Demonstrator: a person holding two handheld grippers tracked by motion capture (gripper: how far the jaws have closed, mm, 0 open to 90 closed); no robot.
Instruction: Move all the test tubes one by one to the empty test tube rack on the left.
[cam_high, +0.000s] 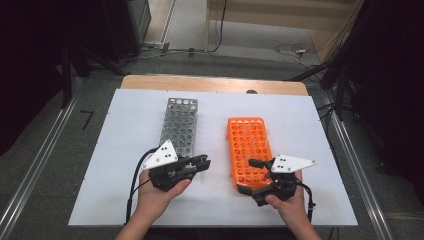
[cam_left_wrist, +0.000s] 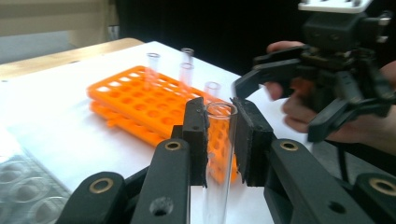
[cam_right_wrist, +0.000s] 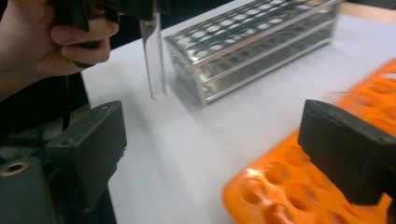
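Left gripper (cam_left_wrist: 219, 135) fingers clamp one glass tube (cam_left_wrist: 218, 154), unplaced; right gripper (cam_right_wrist: 210, 154) fingers apart, empty. Four tubes stand in orange rack (cam_high: 248, 150).

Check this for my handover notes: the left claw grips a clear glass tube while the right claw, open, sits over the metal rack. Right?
Not quite. The right claw, open, sits over the orange rack, not the metal rack, as the high view shows. The left claw does grip the clear glass tube.
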